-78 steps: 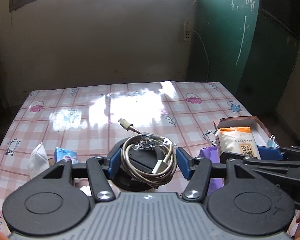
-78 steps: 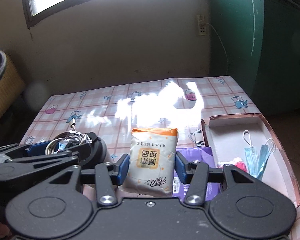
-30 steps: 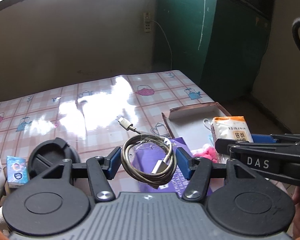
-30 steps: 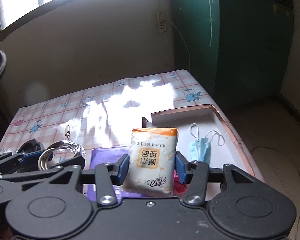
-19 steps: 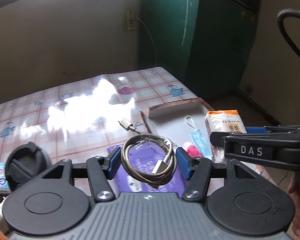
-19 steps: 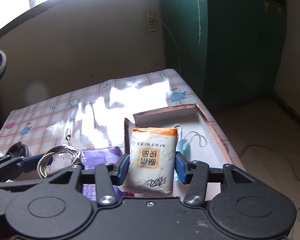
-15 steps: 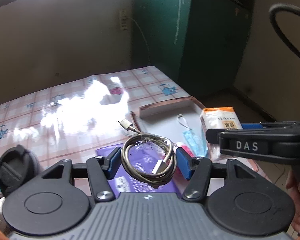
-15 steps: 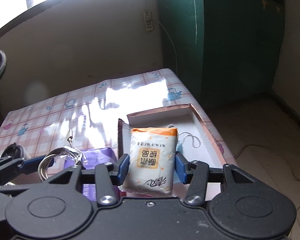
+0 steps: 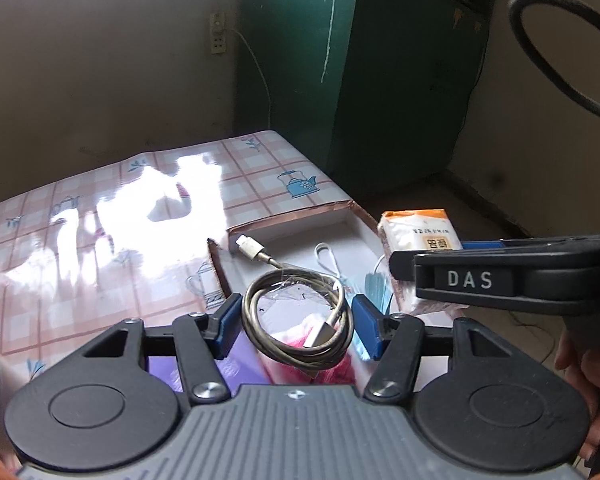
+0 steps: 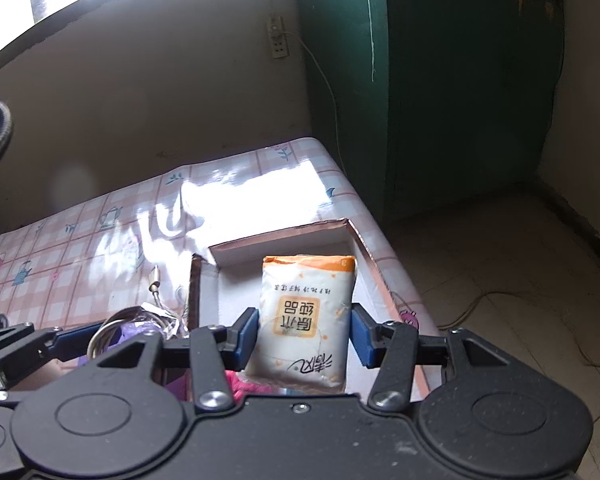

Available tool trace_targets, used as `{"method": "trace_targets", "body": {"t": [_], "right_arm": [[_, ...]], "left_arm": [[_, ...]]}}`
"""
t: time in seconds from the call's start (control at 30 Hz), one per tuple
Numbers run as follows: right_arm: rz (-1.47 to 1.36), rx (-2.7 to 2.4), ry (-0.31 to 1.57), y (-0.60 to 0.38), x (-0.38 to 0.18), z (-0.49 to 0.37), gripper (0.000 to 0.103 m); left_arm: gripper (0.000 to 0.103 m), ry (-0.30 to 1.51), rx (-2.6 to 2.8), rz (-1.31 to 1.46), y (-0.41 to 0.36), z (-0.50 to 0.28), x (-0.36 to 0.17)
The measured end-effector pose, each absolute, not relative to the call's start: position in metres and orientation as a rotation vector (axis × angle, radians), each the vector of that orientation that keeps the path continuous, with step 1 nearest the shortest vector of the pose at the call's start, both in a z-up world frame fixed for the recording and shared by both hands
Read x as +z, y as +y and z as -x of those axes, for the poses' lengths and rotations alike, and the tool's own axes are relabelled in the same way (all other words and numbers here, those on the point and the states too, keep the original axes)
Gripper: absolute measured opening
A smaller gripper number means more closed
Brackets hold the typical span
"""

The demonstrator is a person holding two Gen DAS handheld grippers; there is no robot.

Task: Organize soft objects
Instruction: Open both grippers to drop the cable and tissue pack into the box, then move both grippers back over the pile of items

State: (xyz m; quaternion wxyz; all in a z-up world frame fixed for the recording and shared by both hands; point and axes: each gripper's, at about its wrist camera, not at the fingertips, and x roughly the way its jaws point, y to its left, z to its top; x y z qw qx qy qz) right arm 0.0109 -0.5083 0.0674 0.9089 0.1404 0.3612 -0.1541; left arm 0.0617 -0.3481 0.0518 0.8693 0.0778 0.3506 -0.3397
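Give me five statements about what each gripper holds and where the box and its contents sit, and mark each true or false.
1. The left gripper is shut on a coiled cable. True.
2. The right gripper is empty. False: its pads press on a tissue pack with an orange top.
3. The box lies near the table edge on the green door side. True.
4. The box holds nothing. False: a blue face mask with white loops and something pink lie in it.
5. The coiled cable rests flat on the tablecloth. False: it hangs between the left gripper's pads above the box.
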Motion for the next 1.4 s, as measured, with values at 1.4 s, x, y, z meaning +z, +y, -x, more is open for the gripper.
{"method": "trace_targets", "body": {"t": [1.4], "right_arm": [[-0.223,-0.306,0.745,-0.451,0.091,0.003,0.076]], "left_arm": [[0.095,0.726,-0.465,-0.132,-0.276,-0.06,0.088]]}}
